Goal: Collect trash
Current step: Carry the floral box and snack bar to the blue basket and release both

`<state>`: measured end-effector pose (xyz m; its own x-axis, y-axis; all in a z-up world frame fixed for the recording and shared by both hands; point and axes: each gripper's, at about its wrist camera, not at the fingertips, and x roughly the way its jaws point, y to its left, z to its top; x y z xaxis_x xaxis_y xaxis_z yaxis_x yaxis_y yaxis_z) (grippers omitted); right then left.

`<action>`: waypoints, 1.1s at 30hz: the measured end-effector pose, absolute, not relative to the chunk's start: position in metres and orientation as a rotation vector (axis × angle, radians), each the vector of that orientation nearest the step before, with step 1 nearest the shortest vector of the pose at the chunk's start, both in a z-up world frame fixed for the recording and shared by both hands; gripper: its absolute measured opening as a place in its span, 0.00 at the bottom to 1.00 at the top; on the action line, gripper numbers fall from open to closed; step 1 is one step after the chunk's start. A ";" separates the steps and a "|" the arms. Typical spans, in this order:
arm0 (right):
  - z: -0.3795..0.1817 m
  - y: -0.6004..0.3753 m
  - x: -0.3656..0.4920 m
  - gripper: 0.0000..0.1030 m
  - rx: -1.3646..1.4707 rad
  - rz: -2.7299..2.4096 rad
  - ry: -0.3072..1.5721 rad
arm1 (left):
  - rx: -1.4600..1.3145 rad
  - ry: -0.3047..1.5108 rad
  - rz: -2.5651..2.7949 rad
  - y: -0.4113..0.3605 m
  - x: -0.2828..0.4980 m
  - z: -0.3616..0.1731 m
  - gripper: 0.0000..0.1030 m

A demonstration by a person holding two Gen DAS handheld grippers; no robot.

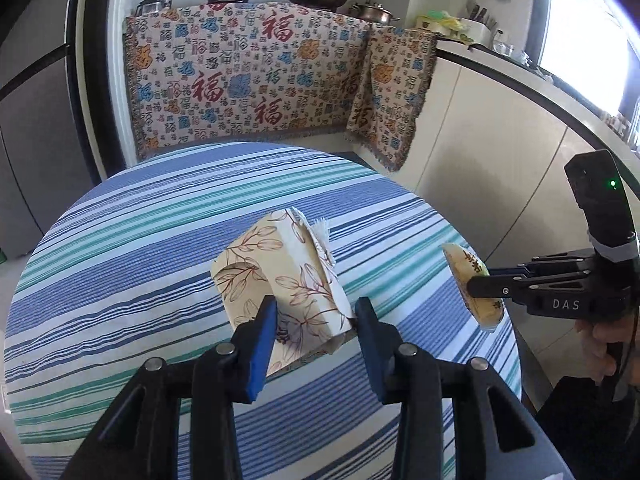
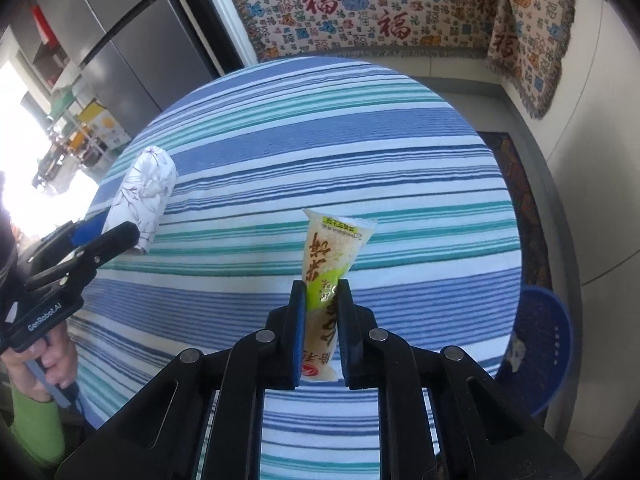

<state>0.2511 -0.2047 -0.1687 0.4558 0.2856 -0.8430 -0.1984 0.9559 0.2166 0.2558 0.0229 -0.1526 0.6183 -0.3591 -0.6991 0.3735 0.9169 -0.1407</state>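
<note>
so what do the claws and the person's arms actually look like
Both claws are black, angular linkages with silver pivot pins and blue pads on the fingers. The right claw bears white "DAS" lettering, grey tape on its handle and a green light above. The left claw reads "GenRobot.AI". The left hand is bare, with a green sleeve below.

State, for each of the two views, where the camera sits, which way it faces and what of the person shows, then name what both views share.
Left wrist: on the left gripper, facing over the striped table toward the draped counter; its fingers grip a floral pack; a hand shows at right.
Right wrist: on the right gripper, facing the same way; it pinches a snack wrapper; a hand and green sleeve show at left.
Shared: table, pack, wrapper, each other's gripper.
</note>
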 end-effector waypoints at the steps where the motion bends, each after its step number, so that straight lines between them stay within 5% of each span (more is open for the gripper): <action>1: -0.168 -0.210 0.248 0.13 0.097 0.293 1.054 | 0.030 0.798 -0.433 0.012 0.252 -0.152 0.39; 20: -0.165 -0.396 0.180 0.13 0.270 0.028 1.014 | 0.090 0.835 -0.811 -0.209 0.203 -0.145 0.39; 33: -0.237 -0.500 0.181 0.13 0.415 -0.086 1.079 | 0.113 0.997 -0.885 -0.342 0.232 -0.230 0.39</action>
<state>0.1810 -0.5000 -0.2370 0.4771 0.1319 -0.8689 0.2682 0.9197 0.2869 0.2324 -0.3418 -0.2297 0.2360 -0.5950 -0.7683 0.6921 0.6579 -0.2969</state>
